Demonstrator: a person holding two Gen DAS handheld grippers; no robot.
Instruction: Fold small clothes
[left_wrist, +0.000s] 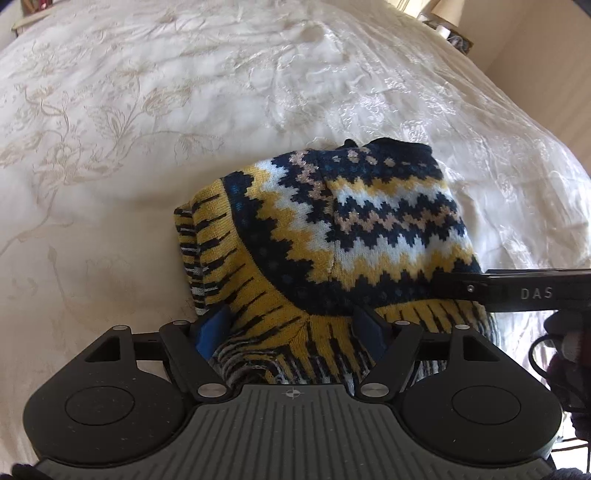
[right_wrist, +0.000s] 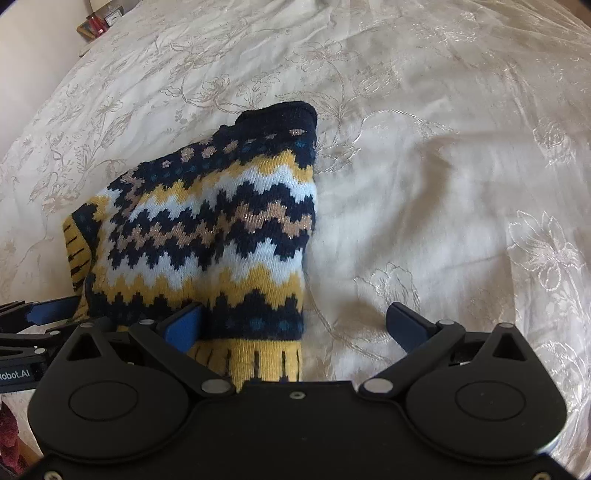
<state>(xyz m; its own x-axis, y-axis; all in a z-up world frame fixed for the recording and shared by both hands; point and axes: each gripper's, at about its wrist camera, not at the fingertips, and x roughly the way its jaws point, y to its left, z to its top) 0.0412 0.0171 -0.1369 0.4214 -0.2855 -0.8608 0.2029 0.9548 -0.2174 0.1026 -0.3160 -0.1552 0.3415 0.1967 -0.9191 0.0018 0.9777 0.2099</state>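
Plainly, we see a small knit sweater (left_wrist: 343, 229) lying folded on the cream embroidered bedspread (left_wrist: 147, 110) — navy, mustard, white and tan zigzag bands, with a mustard ribbed hem nearest us. Our left gripper (left_wrist: 290, 328) straddles that hem, jaws partly open, pads not pressing. Our right gripper (right_wrist: 295, 325) stands wide open at the sweater's right hem corner — holding nothing.

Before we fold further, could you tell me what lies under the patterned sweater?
The sweater rests on the cream floral bedspread. Anything directly beneath it is hidden by the knit.
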